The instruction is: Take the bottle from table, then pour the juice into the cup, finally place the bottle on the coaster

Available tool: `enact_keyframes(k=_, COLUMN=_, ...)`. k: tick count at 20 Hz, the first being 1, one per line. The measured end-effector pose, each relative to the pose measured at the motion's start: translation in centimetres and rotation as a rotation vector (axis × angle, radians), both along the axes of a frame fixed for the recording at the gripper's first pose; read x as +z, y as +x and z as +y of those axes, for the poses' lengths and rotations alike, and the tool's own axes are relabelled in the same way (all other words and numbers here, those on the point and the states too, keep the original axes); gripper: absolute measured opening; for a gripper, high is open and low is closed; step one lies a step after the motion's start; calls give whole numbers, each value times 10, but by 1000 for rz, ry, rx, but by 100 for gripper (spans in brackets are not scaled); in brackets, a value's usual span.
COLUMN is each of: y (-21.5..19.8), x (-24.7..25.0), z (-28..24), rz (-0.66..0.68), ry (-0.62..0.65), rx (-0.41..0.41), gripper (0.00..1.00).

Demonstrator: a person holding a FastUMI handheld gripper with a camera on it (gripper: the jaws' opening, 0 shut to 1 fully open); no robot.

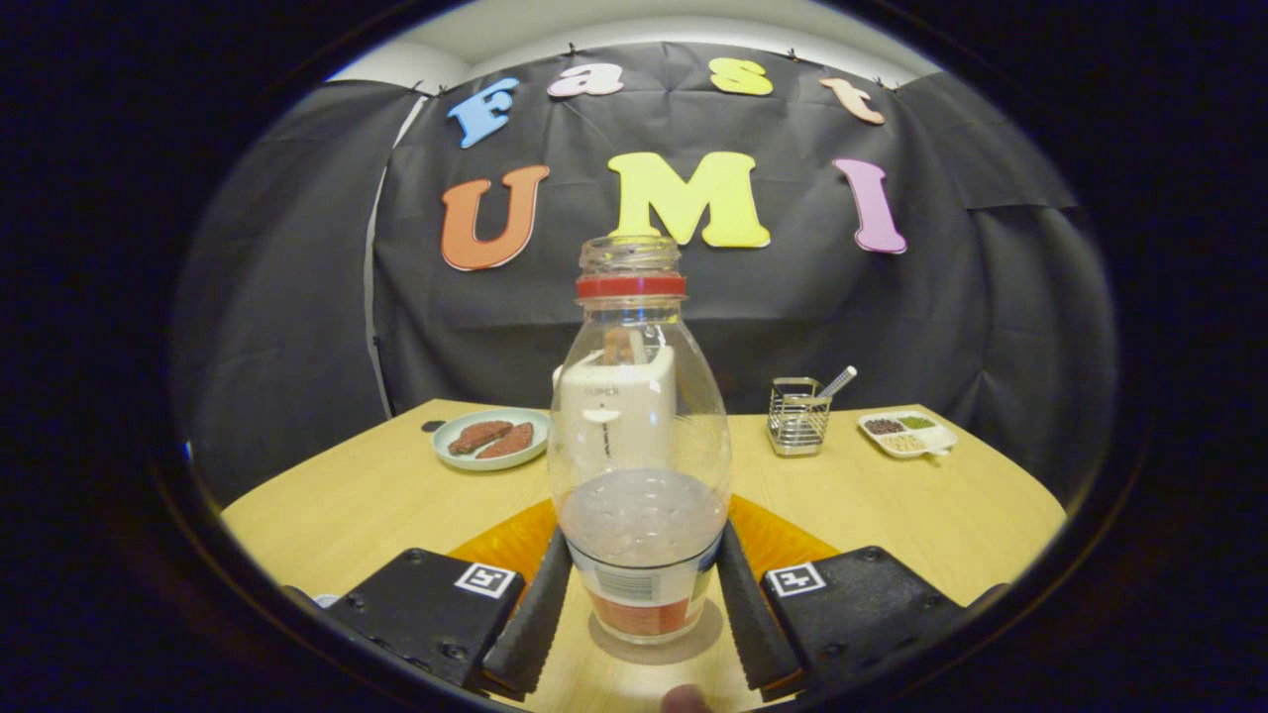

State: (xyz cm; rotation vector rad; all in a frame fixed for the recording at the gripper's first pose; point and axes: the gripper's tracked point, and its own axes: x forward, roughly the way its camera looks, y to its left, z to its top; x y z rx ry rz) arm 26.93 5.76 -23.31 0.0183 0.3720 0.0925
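where the wooden table [347,495] runs off to the left of the bottle, a pale green plate [490,439] sits near the far edge with two reddish-brown pieces of food [492,437] on it, and a small dark spot lies on the table just beside the plate. nearer in, the gripper [642,609] has its jaws standing on either side of the clear plastic bottle [639,446], close against its lower walls, though whether both press on it i cannot tell. the bottle stands upright between them, uncapped, with a red ring under its threaded neck, a little cloudy liquid in its lower part and a label round the base. behind it, seen through the plastic, is a white cup [616,416]. an orange coaster [783,543] lies flat on the table beneath and beyond the bottle, showing on both sides of it. further right, well apart, a wire basket [797,418] holds a utensil with a metal handle, and a white divided dish [908,433] holds small heaps of seeds or grains.
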Motion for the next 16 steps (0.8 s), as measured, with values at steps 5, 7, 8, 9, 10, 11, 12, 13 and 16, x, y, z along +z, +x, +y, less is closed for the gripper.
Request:
enact_keyframes(k=5, y=3, x=-16, z=-4, rz=7, ry=-9, rx=-6, gripper=79)
enact_keyframes(k=7, y=5, x=-22, z=-5, rz=11, ry=-15, rx=-13, gripper=79)
enact_keyframes(k=8, y=4, x=-24, z=-4, rz=13, ry=-19, rx=-12, gripper=79)
enact_keyframes(k=9, y=3, x=-24, z=-4, rz=6, ry=-25, rx=-13, gripper=80)
enact_keyframes(k=10, y=4, x=-24, z=-4, rz=1, ry=-33, rx=-15, gripper=81)
enact_keyframes(k=11, y=2, x=-24, z=-4, rz=0, ry=-40, rx=-16, gripper=82)
enact_keyframes(k=12, y=2, x=-23, z=-4, rz=-8, ry=-44, rx=-12, gripper=84)
enact_keyframes(k=13, y=1, x=-22, z=-5, rz=-15, ry=-43, rx=-13, gripper=85)
enact_keyframes(k=16, y=-1, x=-19, z=-6, rz=-24, ry=-34, rx=-21, gripper=99)
